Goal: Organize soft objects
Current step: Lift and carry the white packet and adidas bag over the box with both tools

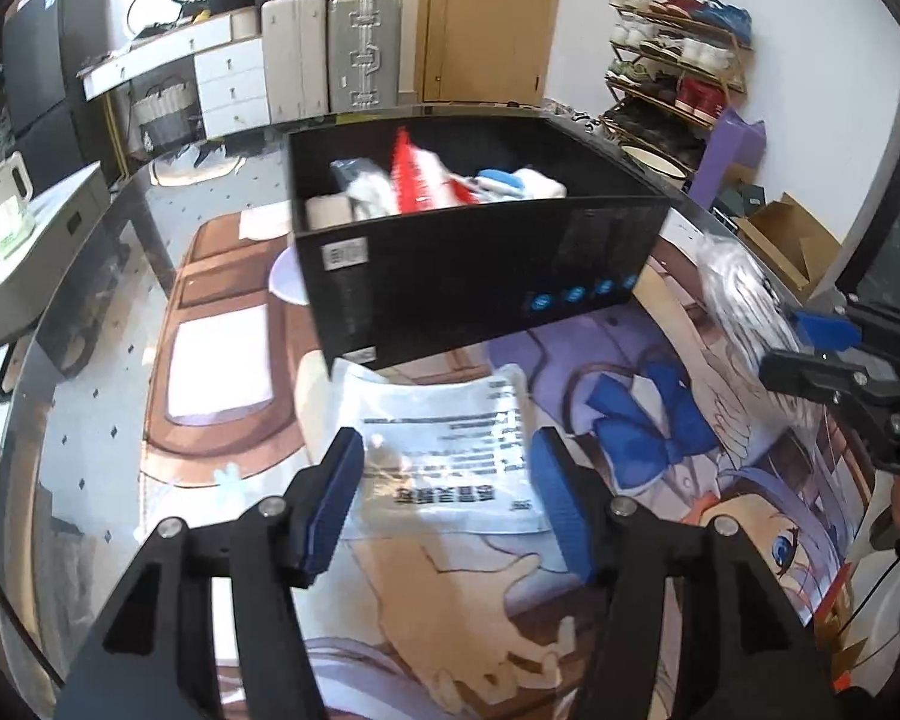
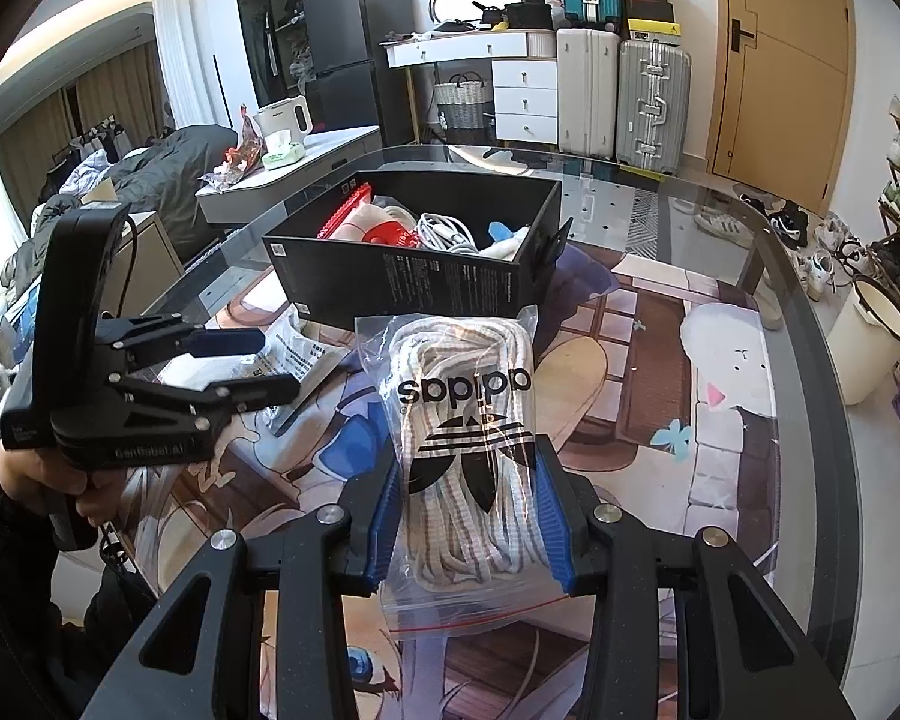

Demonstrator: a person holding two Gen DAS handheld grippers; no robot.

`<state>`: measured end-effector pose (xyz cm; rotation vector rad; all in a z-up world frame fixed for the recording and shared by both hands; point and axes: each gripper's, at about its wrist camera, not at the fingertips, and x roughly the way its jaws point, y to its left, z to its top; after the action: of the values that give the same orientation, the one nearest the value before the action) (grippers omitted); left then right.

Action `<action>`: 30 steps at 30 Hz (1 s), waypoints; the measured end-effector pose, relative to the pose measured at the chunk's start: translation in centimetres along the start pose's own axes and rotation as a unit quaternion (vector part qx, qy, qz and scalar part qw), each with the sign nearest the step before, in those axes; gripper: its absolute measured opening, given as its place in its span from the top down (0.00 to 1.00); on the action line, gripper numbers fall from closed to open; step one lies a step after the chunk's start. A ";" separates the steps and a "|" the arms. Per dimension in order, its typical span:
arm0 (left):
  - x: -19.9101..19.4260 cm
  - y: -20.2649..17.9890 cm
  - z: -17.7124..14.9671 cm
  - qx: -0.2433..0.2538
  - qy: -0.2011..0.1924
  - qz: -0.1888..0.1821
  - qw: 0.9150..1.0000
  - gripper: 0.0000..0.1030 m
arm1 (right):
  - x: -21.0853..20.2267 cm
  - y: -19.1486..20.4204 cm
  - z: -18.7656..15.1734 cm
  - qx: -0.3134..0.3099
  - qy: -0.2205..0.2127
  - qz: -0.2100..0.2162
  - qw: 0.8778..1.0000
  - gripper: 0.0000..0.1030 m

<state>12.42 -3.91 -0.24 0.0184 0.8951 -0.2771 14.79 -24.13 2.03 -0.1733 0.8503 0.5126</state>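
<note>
My right gripper is shut on a clear zip bag of white laces with a black trefoil logo, held over the table mat in front of the black box. The left wrist view shows that same bag blurred, sticking out of the right gripper. My left gripper is open, its blue pads straddling a flat clear plastic bag with a printed label that lies on the mat just before the box. Seen from the right wrist, the left gripper hovers over that flat bag.
The open box holds a red-and-white packet, white cables and a blue-and-white item. A picture mat covers the round glass table. Suitcases, a shoe rack and a white bucket stand around it.
</note>
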 end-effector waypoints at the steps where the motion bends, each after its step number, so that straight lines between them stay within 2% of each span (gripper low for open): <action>1: 0.2 0.3 0.1 -0.003 0.003 -0.001 1.000 0.40 | 0.1 0.0 0.0 0.000 0.000 0.000 1.000 0.61; 4: 0.5 0.6 0.4 -0.006 0.006 -0.018 1.000 0.30 | 0.2 0.0 -0.1 0.001 0.001 0.001 1.000 0.61; 5: 0.6 0.6 0.5 -0.006 0.006 -0.020 1.000 0.23 | 0.2 0.0 -0.1 0.001 0.001 0.002 1.000 0.61; 8: 0.8 0.5 0.5 -0.002 0.009 -0.016 1.000 0.23 | 0.3 -0.1 -0.1 0.000 0.002 0.001 1.000 0.61; 10: 1.3 0.4 0.6 0.003 0.016 -0.004 1.000 0.15 | 0.3 -0.1 -0.1 0.000 0.002 0.002 1.000 0.61; 18: 2.5 -0.5 1.1 0.027 0.029 0.032 0.999 0.13 | 0.5 -0.1 -0.1 -0.001 0.001 0.005 1.000 0.61; 19: 2.6 -0.5 1.1 0.026 0.029 0.031 0.999 0.16 | 0.5 -0.2 -0.1 -0.001 0.001 0.005 1.000 0.61; 20: 2.5 -0.5 1.2 0.027 0.024 0.030 0.999 0.27 | 0.5 -0.1 0.0 -0.001 0.000 0.005 1.000 0.61; 21: 2.3 -0.4 1.2 0.030 0.020 0.026 0.999 0.35 | 0.5 -0.1 0.0 -0.001 0.000 0.006 1.000 0.61; 24: 1.8 -0.8 0.7 0.050 0.013 0.013 0.999 0.50 | 0.4 -0.1 0.1 -0.002 -0.002 0.006 1.000 0.61; 30: 0.9 -1.1 0.0 0.050 0.004 -0.003 0.999 0.53 | 0.2 0.1 0.4 -0.005 -0.003 0.006 1.000 0.61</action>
<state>12.66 -5.22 -0.79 0.1100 0.8878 -0.3272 15.14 -23.81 2.16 -0.1762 0.8424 0.5278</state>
